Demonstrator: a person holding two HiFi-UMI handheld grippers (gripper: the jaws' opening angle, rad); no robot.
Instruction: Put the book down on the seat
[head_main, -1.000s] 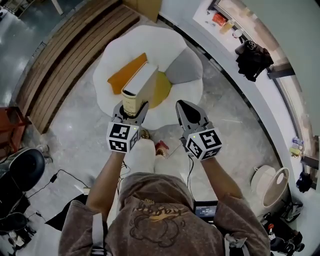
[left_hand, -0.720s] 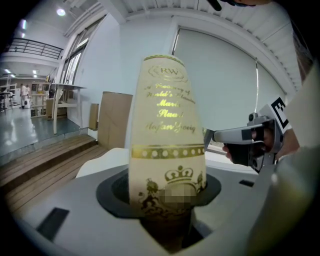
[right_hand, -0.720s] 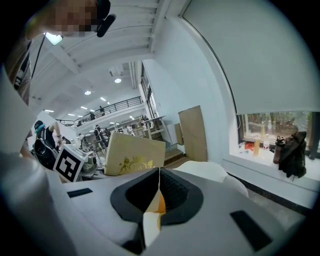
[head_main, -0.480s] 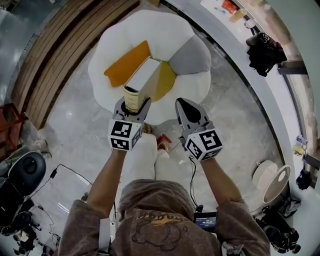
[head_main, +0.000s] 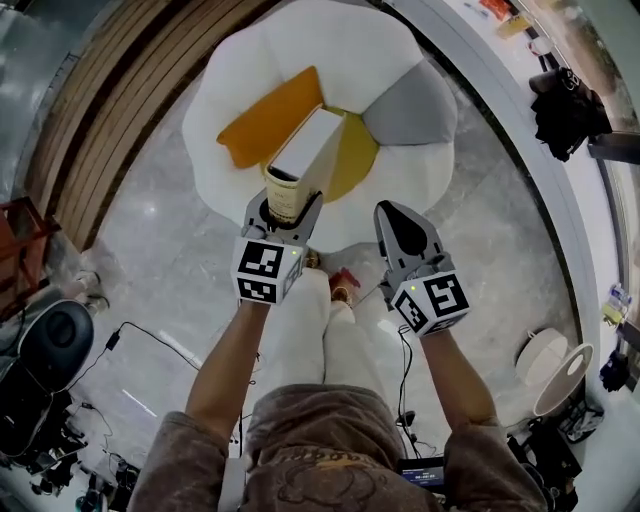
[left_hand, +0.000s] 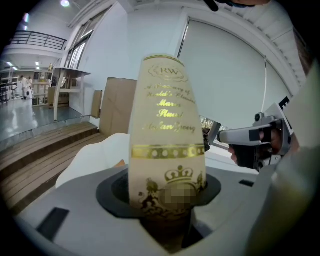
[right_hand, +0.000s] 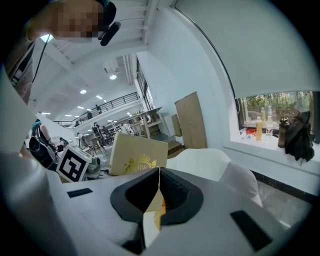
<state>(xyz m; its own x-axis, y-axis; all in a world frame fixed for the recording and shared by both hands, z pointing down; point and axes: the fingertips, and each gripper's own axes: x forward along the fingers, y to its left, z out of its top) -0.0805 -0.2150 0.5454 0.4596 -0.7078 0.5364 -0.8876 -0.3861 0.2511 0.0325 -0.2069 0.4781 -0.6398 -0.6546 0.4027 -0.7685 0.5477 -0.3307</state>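
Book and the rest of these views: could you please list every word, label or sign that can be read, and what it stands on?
"RW": in gold at the top of the book's spine, left gripper view, and again on its cover under a crown, right gripper view.
"Mary": gold script lower on the spine; the other script lines there are too ornate to read surely.
Hoodie print, head view: too blurred to read.

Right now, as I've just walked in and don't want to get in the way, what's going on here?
A person stands at a white seat with a gripper in each hand. The left gripper is clamped on one end of a cream book, holding it over the seat, near an orange cushion. The right gripper is shut and empty beside it. The book appears not yet set down.
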